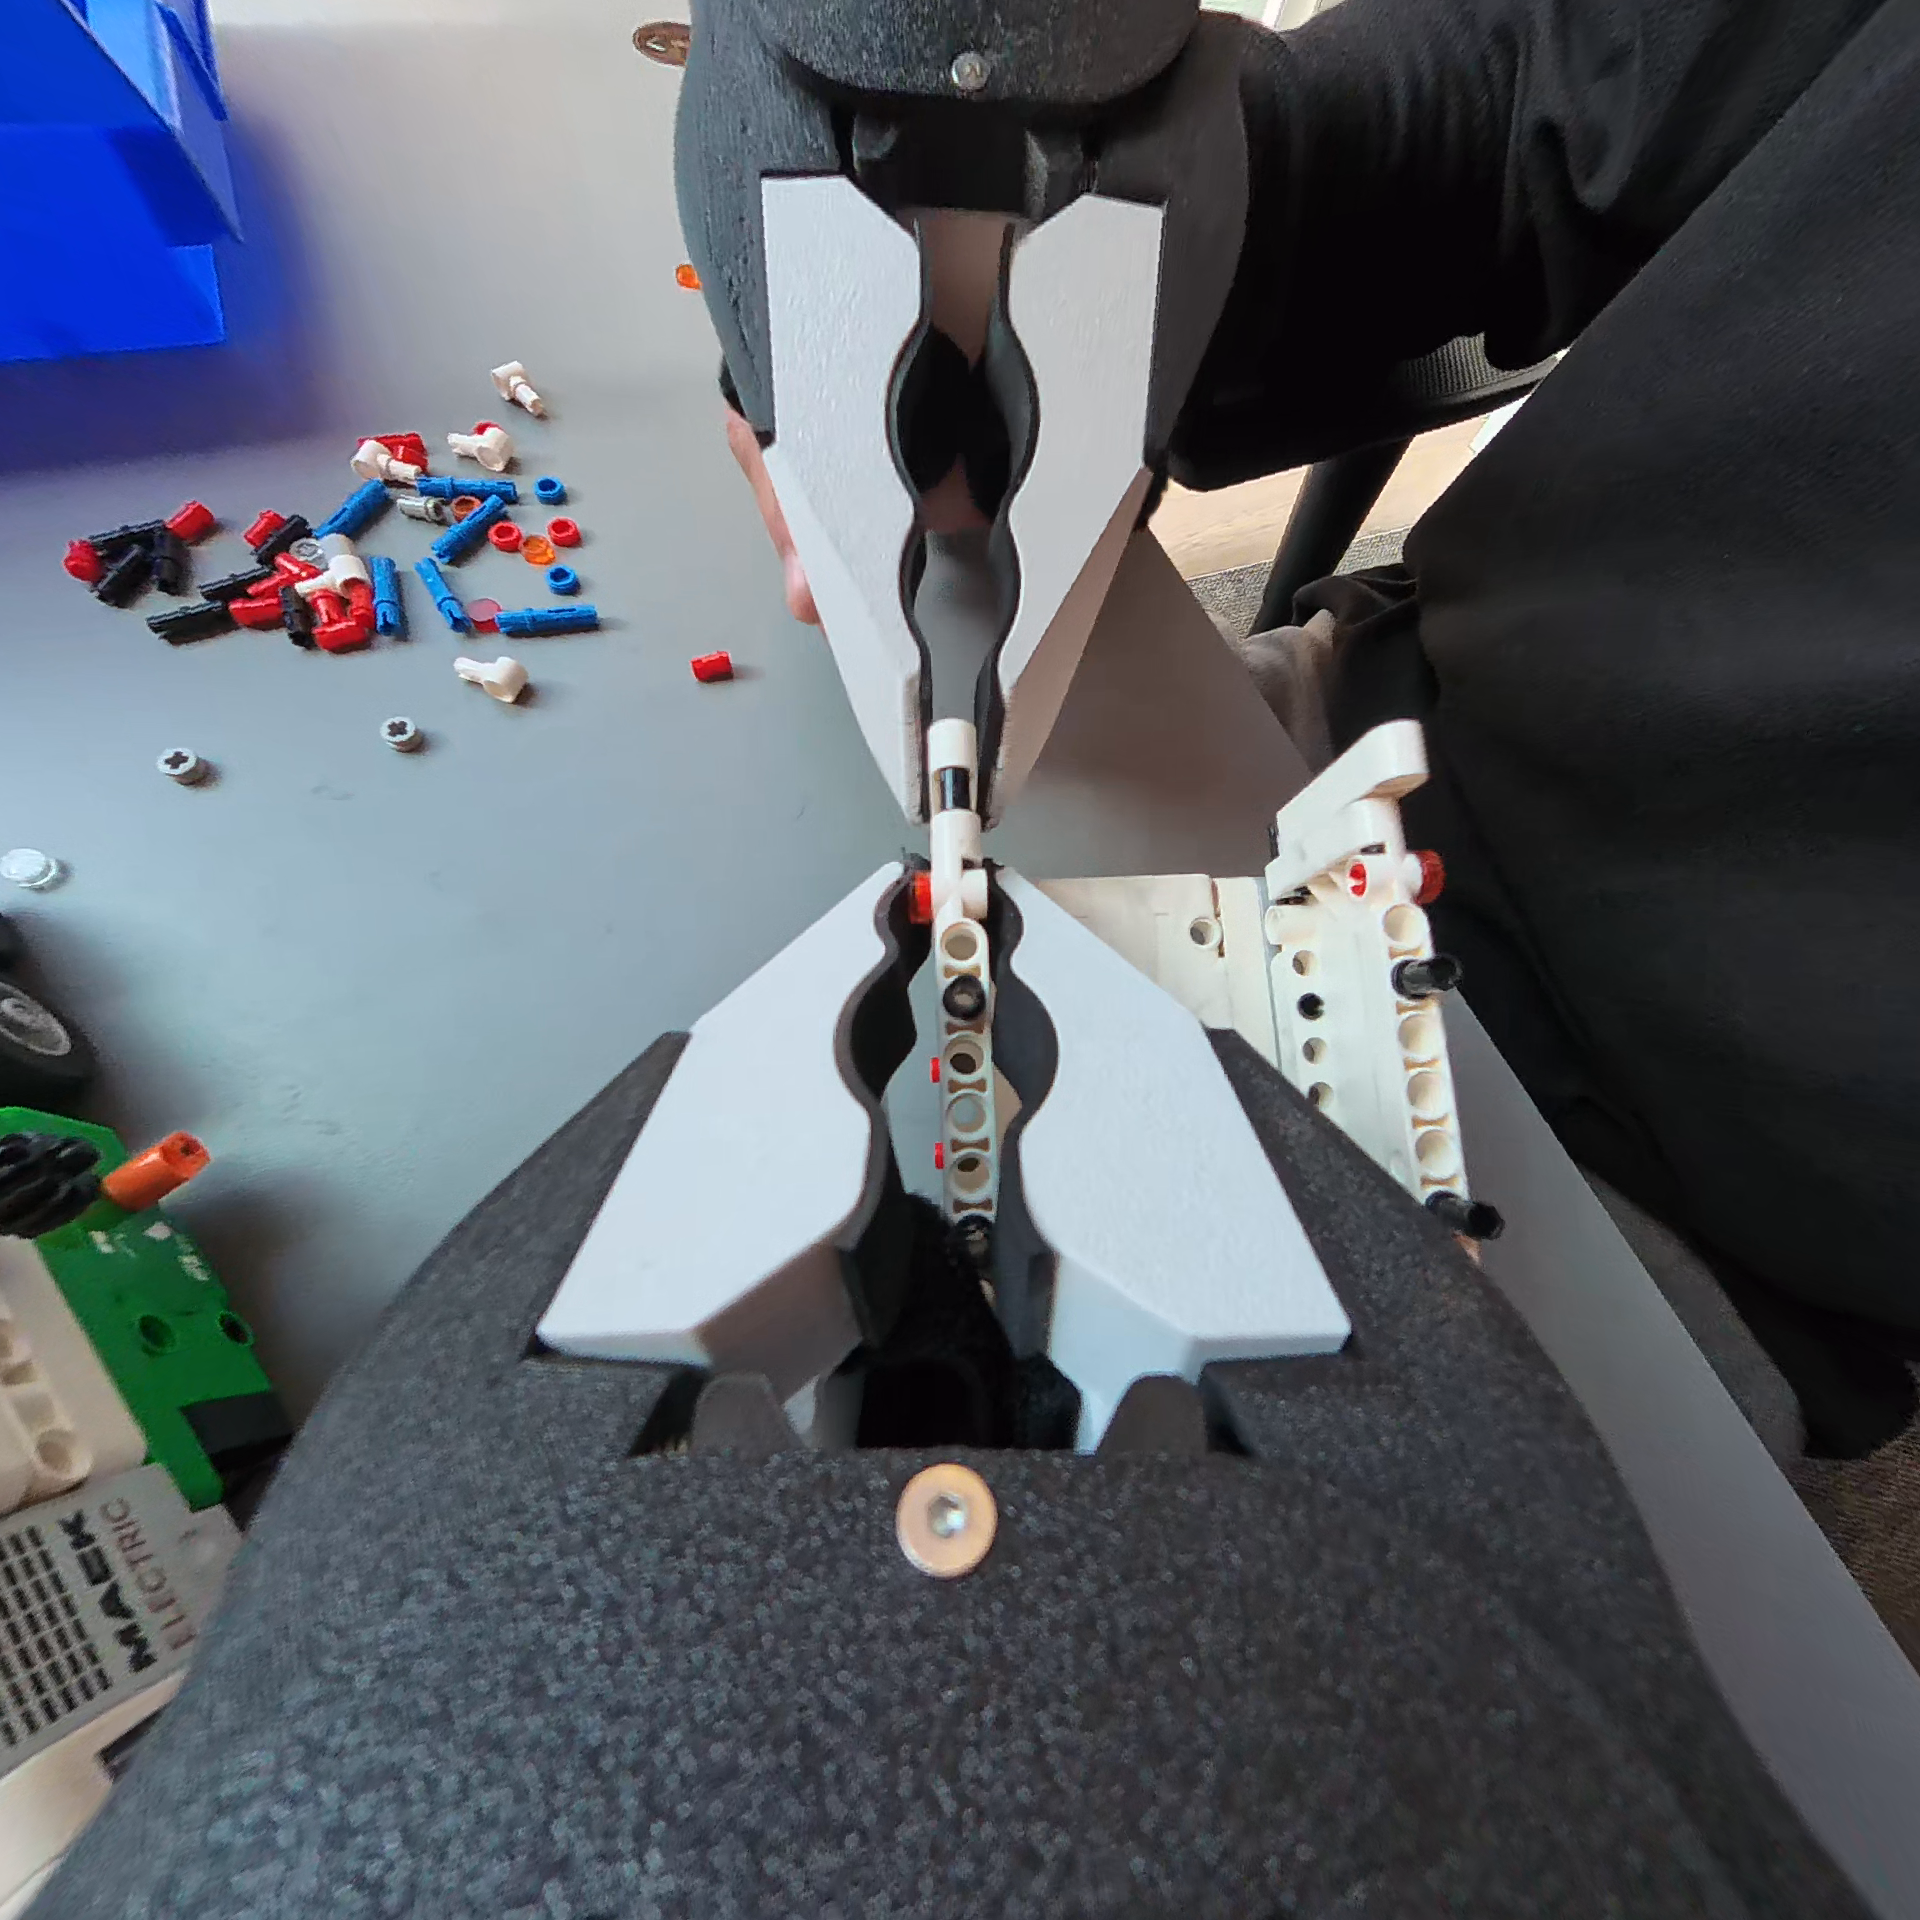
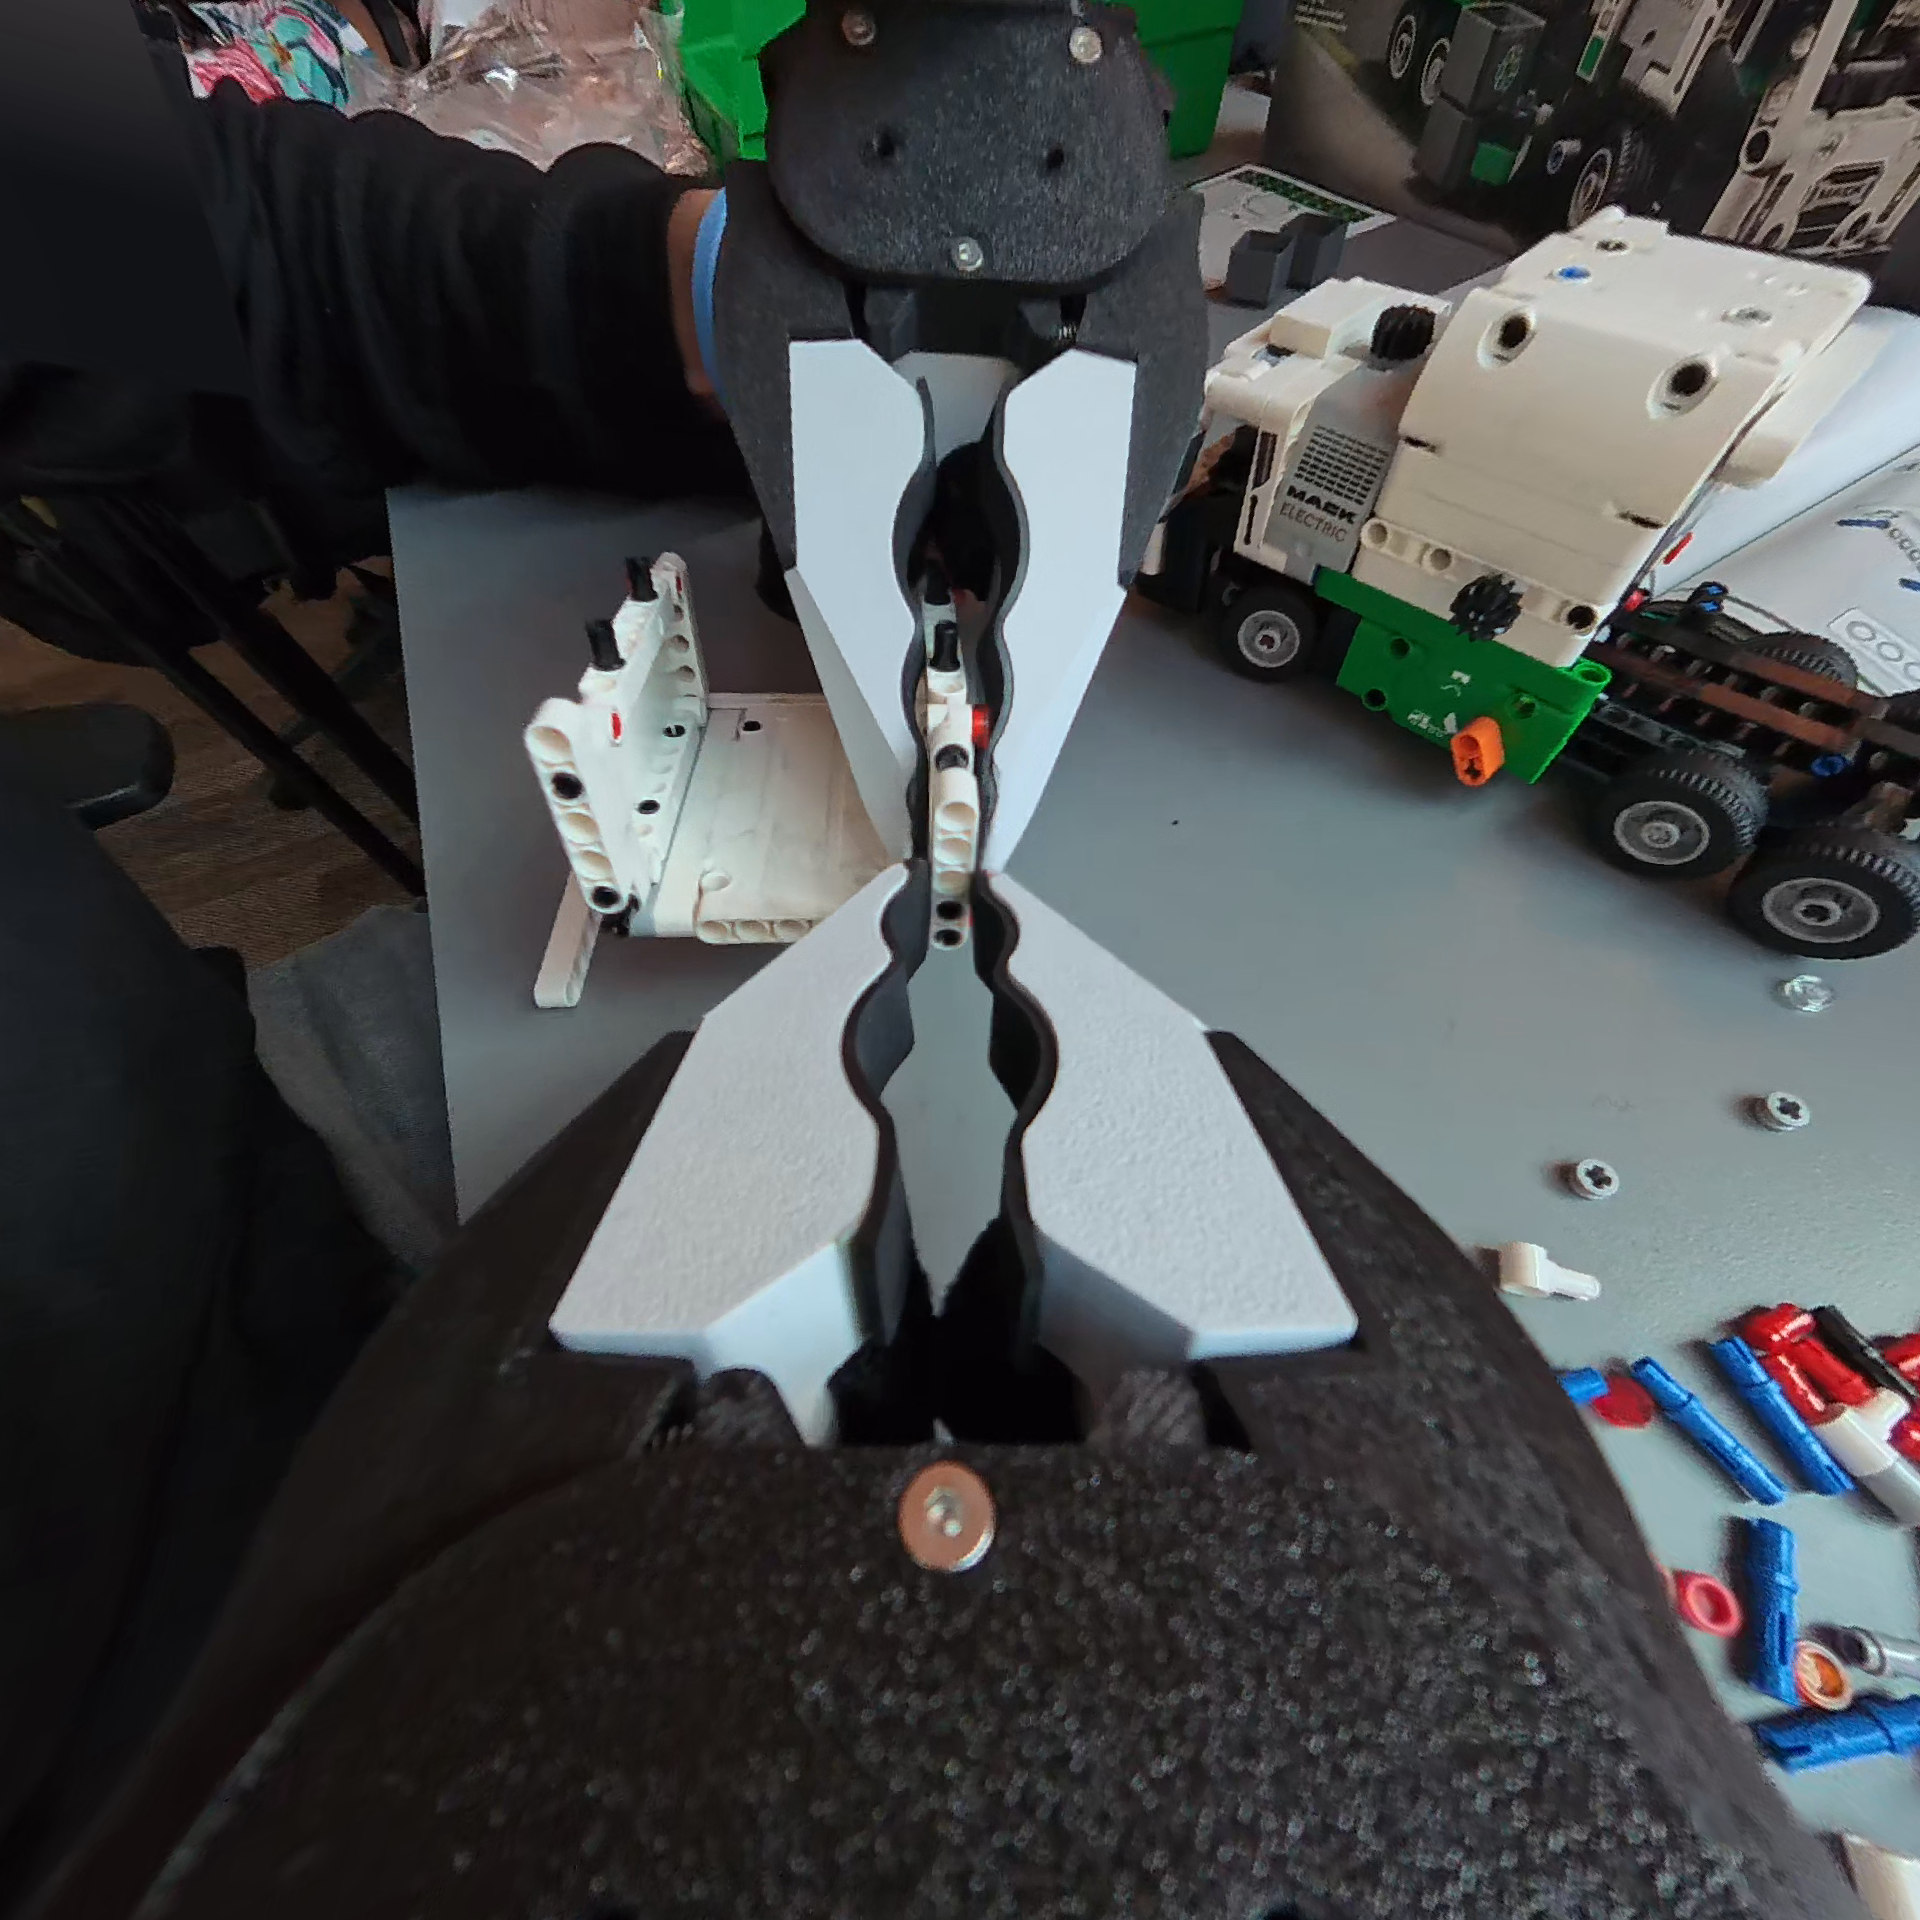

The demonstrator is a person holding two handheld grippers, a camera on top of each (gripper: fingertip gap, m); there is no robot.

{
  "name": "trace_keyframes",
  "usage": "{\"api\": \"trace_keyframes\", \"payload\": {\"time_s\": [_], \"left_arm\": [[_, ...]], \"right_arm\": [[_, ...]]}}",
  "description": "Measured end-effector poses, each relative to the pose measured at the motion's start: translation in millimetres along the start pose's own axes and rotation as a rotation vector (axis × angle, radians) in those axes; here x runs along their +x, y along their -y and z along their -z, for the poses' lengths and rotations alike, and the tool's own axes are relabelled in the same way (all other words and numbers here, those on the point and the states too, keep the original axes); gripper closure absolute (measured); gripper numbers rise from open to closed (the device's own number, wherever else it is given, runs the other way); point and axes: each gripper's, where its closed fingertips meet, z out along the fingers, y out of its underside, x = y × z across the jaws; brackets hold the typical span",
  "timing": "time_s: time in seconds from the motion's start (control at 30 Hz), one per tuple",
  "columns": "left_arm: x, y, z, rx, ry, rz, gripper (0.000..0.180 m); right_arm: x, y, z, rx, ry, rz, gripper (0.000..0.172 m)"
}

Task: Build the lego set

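Note:
A white beam with holes (image 1: 966, 1070), fitted with black pins and a red pin, is held between my two grippers, which meet tip to tip above the grey table (image 1: 416, 935). My left gripper (image 1: 951, 883) is shut on the beam along its length. My right gripper (image 1: 956, 810) comes from the far side and is shut on the white connector with a black band (image 1: 952, 774) at the beam's end. In the right wrist view my right gripper (image 2: 948, 883) pinches the end of the white piece (image 2: 948, 831), and the left gripper (image 2: 951, 852) grips the rest.
A white panel sub-assembly (image 2: 644, 769) stands at the table's edge beside the grippers; it also shows in the left wrist view (image 1: 1351, 987). A white and green truck model (image 2: 1455, 520), loose red, blue and black pieces (image 1: 343, 551), and a blue bin (image 1: 104, 177) lie farther off. Only a small space, under 4 cm, lies between the two pairs of fingers.

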Motion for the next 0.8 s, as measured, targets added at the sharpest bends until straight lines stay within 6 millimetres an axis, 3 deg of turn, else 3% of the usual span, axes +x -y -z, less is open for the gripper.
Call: {"api": "trace_keyframes", "payload": {"time_s": [0.13,0.2,0.6,0.7,0.8], "left_arm": [[-4.1,4.0,-0.8,0.024,0.052,-0.032,0.164],[-2.6,3.1,-2.3,0.004,0.057,-0.053,0.173],[1.5,0.2,-2.0,-0.016,0.048,-0.109,0.173],[-13.5,-7.3,11.3,-0.027,0.102,-0.085,0.174],[-0.9,-3.0,-3.8,-0.046,0.058,-0.108,0.173]], "right_arm": [[0.6,0.2,0.6,-0.001,0.003,0.000,0.166],[0.9,-1.2,-0.8,-0.005,0.001,-0.002,0.166],[-2.8,-3.9,1.0,-0.029,0.019,0.003,0.166],[8.3,-9.9,17.8,-0.054,-0.009,-0.004,0.166],[7.7,-6.3,20.9,-0.032,0.024,-0.038,0.166]]}}
